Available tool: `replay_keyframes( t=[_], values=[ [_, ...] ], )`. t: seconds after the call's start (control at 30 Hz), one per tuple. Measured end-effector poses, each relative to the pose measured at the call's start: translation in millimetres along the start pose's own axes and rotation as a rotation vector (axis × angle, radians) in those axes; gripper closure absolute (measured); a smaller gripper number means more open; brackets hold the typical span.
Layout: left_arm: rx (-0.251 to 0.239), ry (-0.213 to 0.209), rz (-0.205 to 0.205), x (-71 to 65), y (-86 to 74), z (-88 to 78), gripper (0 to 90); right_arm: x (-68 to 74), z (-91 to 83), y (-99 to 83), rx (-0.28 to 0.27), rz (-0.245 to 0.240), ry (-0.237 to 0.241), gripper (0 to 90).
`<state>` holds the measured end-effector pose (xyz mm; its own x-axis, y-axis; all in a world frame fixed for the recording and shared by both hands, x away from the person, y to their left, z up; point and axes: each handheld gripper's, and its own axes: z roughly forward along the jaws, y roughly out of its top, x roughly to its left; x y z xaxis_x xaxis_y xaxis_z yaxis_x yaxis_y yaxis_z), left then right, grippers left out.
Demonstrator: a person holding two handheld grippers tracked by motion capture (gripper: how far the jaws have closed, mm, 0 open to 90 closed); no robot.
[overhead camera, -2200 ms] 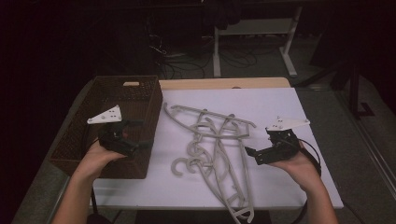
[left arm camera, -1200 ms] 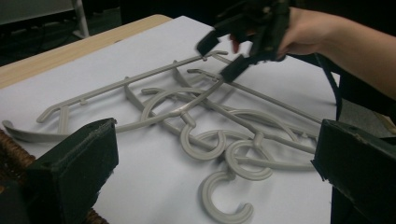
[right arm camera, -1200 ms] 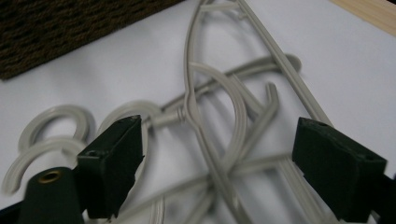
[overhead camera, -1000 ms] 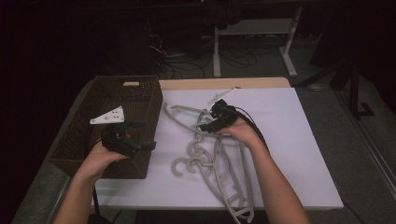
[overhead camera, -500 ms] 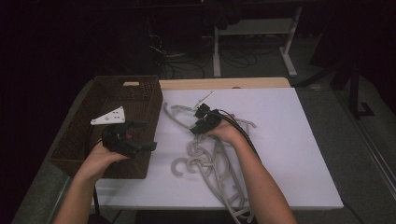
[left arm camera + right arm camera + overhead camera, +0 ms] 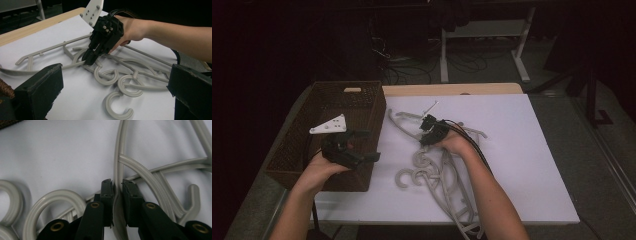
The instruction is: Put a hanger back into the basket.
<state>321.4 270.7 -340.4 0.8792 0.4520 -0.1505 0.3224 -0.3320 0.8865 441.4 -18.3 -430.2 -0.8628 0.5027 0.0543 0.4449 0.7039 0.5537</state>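
The right tongs have just been closing, and in the right gripper view their jaws now pinch a thin grey bar of one hanger, with the pads against both of its sides. That hanger belongs to a tangled pile of hangers lying on the white surface, running from near its middle down to the near edge. Seen from the left gripper view, the right tongs point down into the pile at its far end, close above the curled hooks.

The left tongs hang over the near right corner of the basket, which sits at the left edge of the surface. Their jaws stand wide apart with nothing between them and touch nothing.
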Motion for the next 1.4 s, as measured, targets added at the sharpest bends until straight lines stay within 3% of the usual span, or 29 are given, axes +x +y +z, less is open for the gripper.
replay_keyframes(
  t=[0.27, 0.47, 0.57, 0.8, 1.07, 1.2, 1.3, 1.33, 1.4],
  values=[
    [-0.002, -0.004, 0.011, -3.0, 1.9, 0.8, 0.0, 3.1, -18.8, -9.7, -0.036, -0.025, 0.014, 79.6],
    [0.002, -0.008, 0.018, -6.2, 3.4, 2.9, 0.0, 12.2, -41.5, -24.5, -0.079, -0.061, 0.051, 80.2],
    [0.009, -0.010, 0.022, -7.7, 3.8, 5.2, 0.0, 20.6, -55.5, -37.9, -0.105, -0.084, 0.099, 80.5],
    [0.019, -0.016, 0.034, -11.9, 4.8, 9.0, 0.0, 36.1, -63.8, -57.0, -0.089, -0.128, 0.138, 80.5],
    [0.024, -0.014, 0.048, -16.6, 7.2, 10.4, 0.0, 49.0, -58.2, -76.2, -0.049, -0.171, 0.181, 80.2],
    [0.030, -0.019, 0.055, -21.0, 8.9, 13.4, 0.0, 49.2, -56.0, -80.2, -0.057, -0.160, 0.181, 78.3],
    [0.035, -0.028, 0.065, -26.6, 11.5, 17.7, 0.0, 46.4, -63.0, -84.5, -0.128, -0.111, 0.188, 66.8],
    [0.035, -0.034, 0.067, -28.8, 12.6, 20.0, 0.0, 43.3, -70.9, -87.9, -0.161, -0.075, 0.169, 60.2],
    [0.039, -0.048, 0.072, -33.6, 14.8, 25.9, 0.0, 41.4, -75.5, -90.2, -0.166, -0.061, 0.157, 58.9]
  ],
)
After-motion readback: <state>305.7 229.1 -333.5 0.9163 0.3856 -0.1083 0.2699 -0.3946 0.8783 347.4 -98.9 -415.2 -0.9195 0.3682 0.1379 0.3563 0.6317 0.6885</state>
